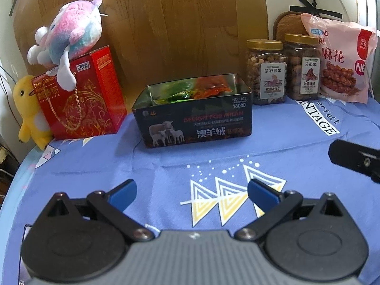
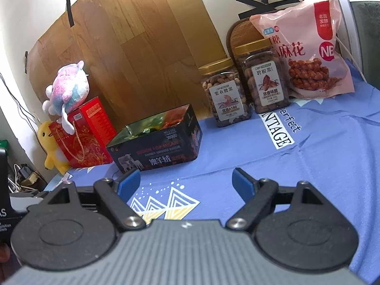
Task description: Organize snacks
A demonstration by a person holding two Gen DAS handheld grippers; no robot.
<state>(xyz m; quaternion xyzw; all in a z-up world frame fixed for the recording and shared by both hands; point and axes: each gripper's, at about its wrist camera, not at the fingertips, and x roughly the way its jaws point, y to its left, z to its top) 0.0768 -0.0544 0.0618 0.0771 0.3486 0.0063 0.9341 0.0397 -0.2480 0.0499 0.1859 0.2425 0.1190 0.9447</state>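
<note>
Two grippers over the blue printed cloth, both with jaws spread wide and nothing between them: left gripper, right gripper. Ahead, near the cloth's middle, an open black tin with green and orange snack packets inside. Left of the tin, a red gift box, a pink-and-blue plush resting on top, a yellow plush just beside it. Right of the tin, two gold-lidded nut jars standing side by side, upright. Behind the jars, a pink snack bag leaning at the back. Wood-grain panel behind everything.
</note>
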